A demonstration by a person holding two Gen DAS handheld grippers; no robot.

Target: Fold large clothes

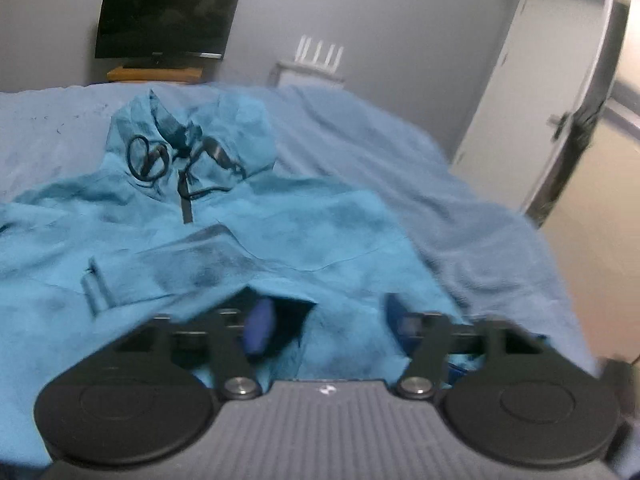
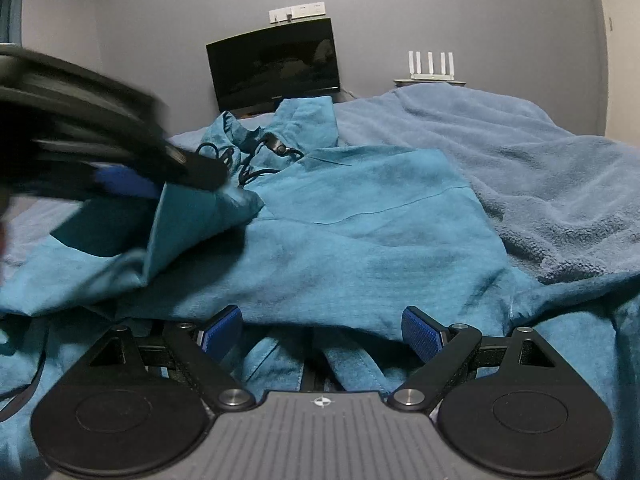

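Observation:
A teal hooded jacket (image 1: 248,216) with black drawstrings lies spread on the bed, hood toward the far wall. My left gripper (image 1: 328,320) hovers low over its lower part. The blue pads (image 1: 260,328) stand wide apart with a loose fold of teal cloth between them, not pinched. In the right wrist view the left gripper (image 2: 160,178) is a blurred shape at the left, over a raised fold of the jacket (image 2: 360,216). My right gripper (image 2: 320,332) sits open at the jacket's near hem. Cloth lies between its pads (image 2: 420,332) without being pressed.
A light blue fleece blanket (image 1: 400,168) covers the bed and bunches up to the right of the jacket. A dark monitor (image 1: 164,16) and a white router (image 1: 320,50) stand against the far wall. A white door (image 1: 520,92) is at the right.

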